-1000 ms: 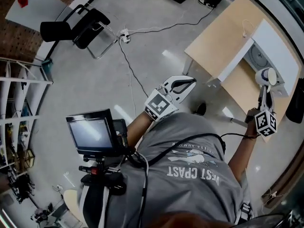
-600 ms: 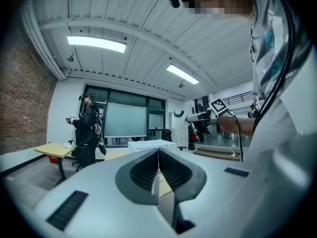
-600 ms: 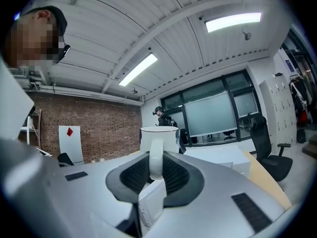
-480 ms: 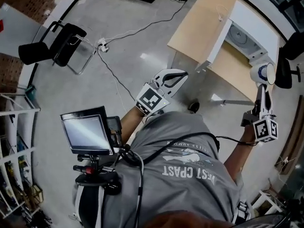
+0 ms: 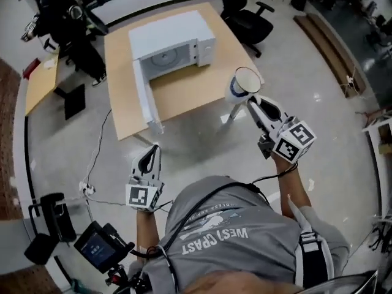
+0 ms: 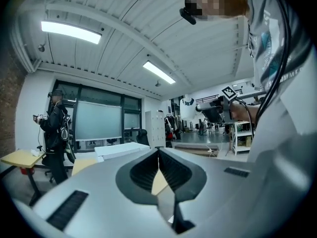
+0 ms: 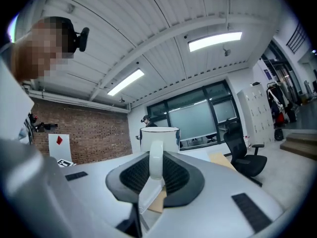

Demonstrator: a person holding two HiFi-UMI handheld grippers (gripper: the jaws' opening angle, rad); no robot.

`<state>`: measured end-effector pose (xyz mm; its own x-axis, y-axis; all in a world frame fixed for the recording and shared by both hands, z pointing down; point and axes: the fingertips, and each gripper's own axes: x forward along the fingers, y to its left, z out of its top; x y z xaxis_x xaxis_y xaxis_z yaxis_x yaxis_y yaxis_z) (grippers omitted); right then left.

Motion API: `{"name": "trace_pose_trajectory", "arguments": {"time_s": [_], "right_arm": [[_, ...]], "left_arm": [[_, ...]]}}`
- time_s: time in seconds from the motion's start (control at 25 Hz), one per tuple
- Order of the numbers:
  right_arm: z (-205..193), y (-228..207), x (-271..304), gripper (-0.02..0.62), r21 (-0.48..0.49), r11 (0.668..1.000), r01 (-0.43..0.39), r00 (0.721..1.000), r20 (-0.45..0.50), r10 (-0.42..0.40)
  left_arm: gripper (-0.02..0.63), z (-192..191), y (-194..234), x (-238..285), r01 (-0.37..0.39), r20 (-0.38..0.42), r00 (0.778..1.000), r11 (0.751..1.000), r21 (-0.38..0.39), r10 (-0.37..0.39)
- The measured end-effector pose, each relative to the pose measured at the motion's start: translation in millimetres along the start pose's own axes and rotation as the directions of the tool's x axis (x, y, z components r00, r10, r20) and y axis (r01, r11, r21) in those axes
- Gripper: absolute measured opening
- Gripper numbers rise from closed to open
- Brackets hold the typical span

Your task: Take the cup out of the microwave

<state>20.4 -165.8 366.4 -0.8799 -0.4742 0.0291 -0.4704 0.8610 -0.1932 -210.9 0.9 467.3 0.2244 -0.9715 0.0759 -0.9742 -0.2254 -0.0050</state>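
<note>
A white cup (image 5: 244, 82) with a dark band hangs in the air over the floor, just off the near right corner of the wooden table (image 5: 184, 94). My right gripper (image 5: 248, 98) is shut on its handle. In the right gripper view the handle (image 7: 156, 158) stands upright between the jaws, the cup (image 7: 159, 137) beyond them. The white microwave (image 5: 174, 35) sits on the table with its door (image 5: 143, 97) swung open. My left gripper (image 5: 152, 148) hovers low over the floor by the door, shut and empty; in its own view the left gripper (image 6: 158, 151) has its jaws meeting.
A black office chair (image 5: 246, 18) stands behind the table's right end. A person in black (image 5: 67, 11) stands at the far left beside a second table (image 5: 41, 81). A cable (image 5: 98, 146) runs across the floor; a camera rig (image 5: 98, 247) is at my lower left.
The view has swung round, so the table and microwave now lie ahead instead of to the right. My right gripper has carried the cup higher and away from the microwave; the left gripper shifted too.
</note>
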Motion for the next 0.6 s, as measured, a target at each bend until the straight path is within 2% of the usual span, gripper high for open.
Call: {"name": "trace_pose_trajectory", "arguments": {"time_s": [0.08,0.2,0.28,0.4,0.6], "right_arm": [[10,-12,-29,0.067,-0.002,1.0,0.022,1.0,0.001,-0.022],[23,-43,-76,0.067,0.004,0.995,0.097,0.995,0.017,-0.097],[28,-57,-99,0.067,0.014,0.992,0.129,0.992,0.017,-0.129],[33,-69,-116,0.067,0.023,0.988,0.154,0.988,0.015,-0.154],[30,-89,-113,0.067,0.031,0.984,0.178,0.984,0.009,-0.178]], "left_arm": [[0.044,6,-19,17,0.015,-0.031,0.999,1.0,-0.007,-0.015],[0.044,13,-47,60,0.089,-0.033,0.996,0.996,0.003,-0.088],[0.044,23,-63,74,0.104,-0.026,0.994,0.995,-0.013,-0.104],[0.044,33,-76,83,0.108,-0.014,0.994,0.994,-0.035,-0.108],[0.044,30,-82,84,0.12,-0.005,0.993,0.992,-0.022,-0.121]]}}
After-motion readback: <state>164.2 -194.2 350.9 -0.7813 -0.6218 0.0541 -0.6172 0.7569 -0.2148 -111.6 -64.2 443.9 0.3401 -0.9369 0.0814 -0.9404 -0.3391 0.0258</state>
